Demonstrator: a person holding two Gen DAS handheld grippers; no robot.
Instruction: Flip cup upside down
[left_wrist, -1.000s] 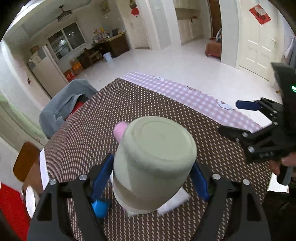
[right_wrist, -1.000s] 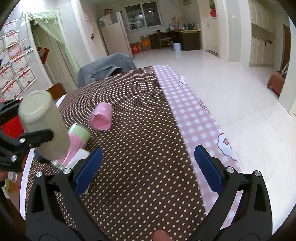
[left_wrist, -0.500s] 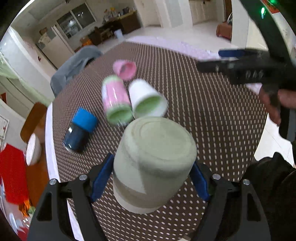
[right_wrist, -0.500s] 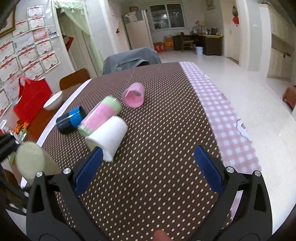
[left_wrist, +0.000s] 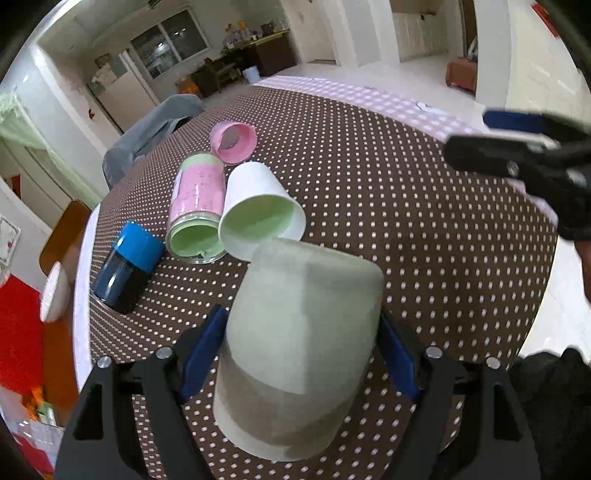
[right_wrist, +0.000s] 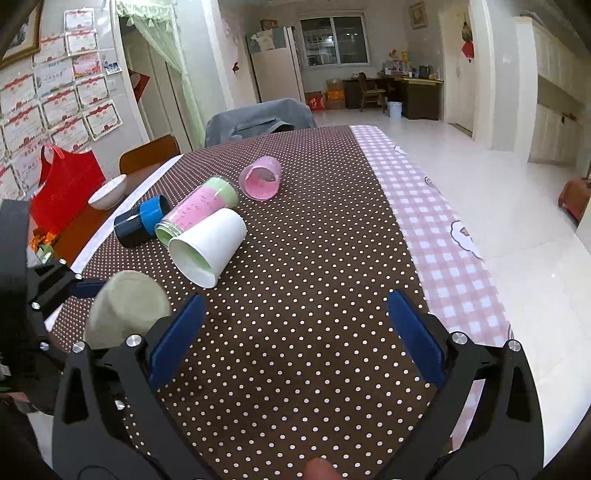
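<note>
Lying beside gripped cup (left_wrist: 299, 332), white cup (left_wrist: 258, 210), jar (left_wrist: 197, 210)

A counter (right_wrist: 332, 332) carries everything, draped in a brown cloth with white polka dots; a pink-and-white checked cloth (right_wrist: 436, 221) shows along its right edge. Lying on their sides on the brown cloth are a white paper cup with a pale green inside (right_wrist: 208, 247), a clear jar with a pink-and-green label (right_wrist: 197, 208) touching it, a dark bottle with a blue cap (right_wrist: 140, 221) just beside the jar, and a pink plastic cup (right_wrist: 260, 178) farther back. A small white bowl (right_wrist: 108, 192) sits on the bare left edge.
</note>
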